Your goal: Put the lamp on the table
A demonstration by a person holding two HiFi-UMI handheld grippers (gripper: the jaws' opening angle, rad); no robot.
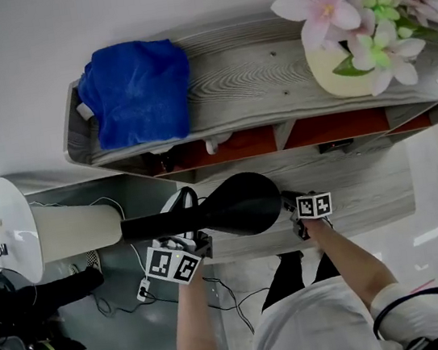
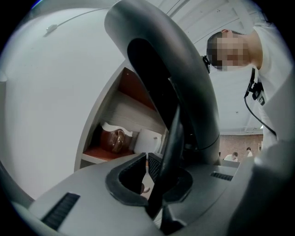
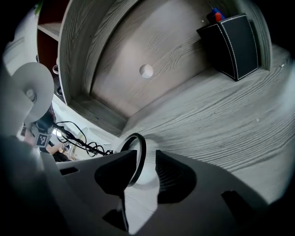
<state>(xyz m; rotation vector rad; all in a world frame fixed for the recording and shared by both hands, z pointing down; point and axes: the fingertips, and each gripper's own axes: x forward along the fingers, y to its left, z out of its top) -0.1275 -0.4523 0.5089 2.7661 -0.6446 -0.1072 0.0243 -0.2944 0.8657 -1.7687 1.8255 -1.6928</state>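
The lamp (image 1: 236,204) hangs on its side above the front edge of the grey wooden table (image 1: 367,181). Its white shade (image 1: 15,229) points left and its black domed base points right. My left gripper (image 1: 182,226) is shut on the thin black stem beside the base. In the left gripper view its pads (image 2: 138,167) clamp that black bar (image 2: 170,147). My right gripper (image 1: 291,210) stands open at the base's right end. In the right gripper view the base's black rim (image 3: 139,152) lies between the jaws, close to the left pad, over the table (image 3: 221,124).
A shelf above the table carries a blue towel (image 1: 137,88) and a pot of pink flowers (image 1: 345,37). A black pen holder (image 3: 235,44) stands at the table's back. Cables (image 1: 220,292) trail on the floor. A brown jar (image 2: 114,140) sits in a cubby.
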